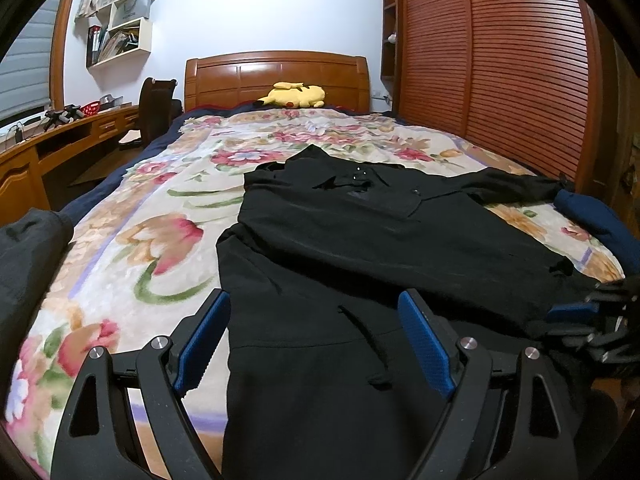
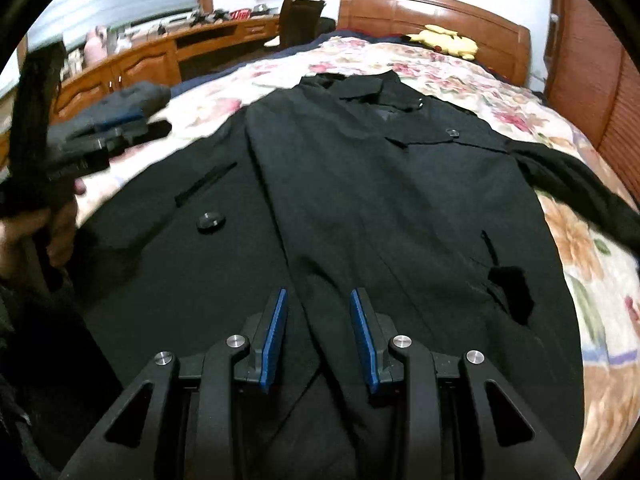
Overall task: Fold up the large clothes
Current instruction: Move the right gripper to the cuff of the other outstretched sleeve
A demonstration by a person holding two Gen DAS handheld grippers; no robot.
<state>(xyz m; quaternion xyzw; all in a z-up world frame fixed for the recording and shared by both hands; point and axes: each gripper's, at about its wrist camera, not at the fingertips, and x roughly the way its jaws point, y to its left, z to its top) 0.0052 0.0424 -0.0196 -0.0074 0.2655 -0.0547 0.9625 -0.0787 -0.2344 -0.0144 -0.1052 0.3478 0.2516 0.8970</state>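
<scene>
Black coat [image 2: 360, 200] is lying flat, front up, on the floral bedspread [image 1: 132, 220], ready for folding. Nearest, right gripper [image 2: 318, 340] is hovering half-spread, empty, over its front edge; left gripper [image 1: 312, 340] is waiting wide-spread, empty, at the hem's left corner.

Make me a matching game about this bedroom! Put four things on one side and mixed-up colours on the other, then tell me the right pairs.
Things:
1. coat
2. plush toy
3. headboard
4. pads on the fingers

Colours:
A. blue
B. yellow
C. black
D. reddish-brown wood

Pairs: 1-C, 2-B, 3-D, 4-A
</scene>
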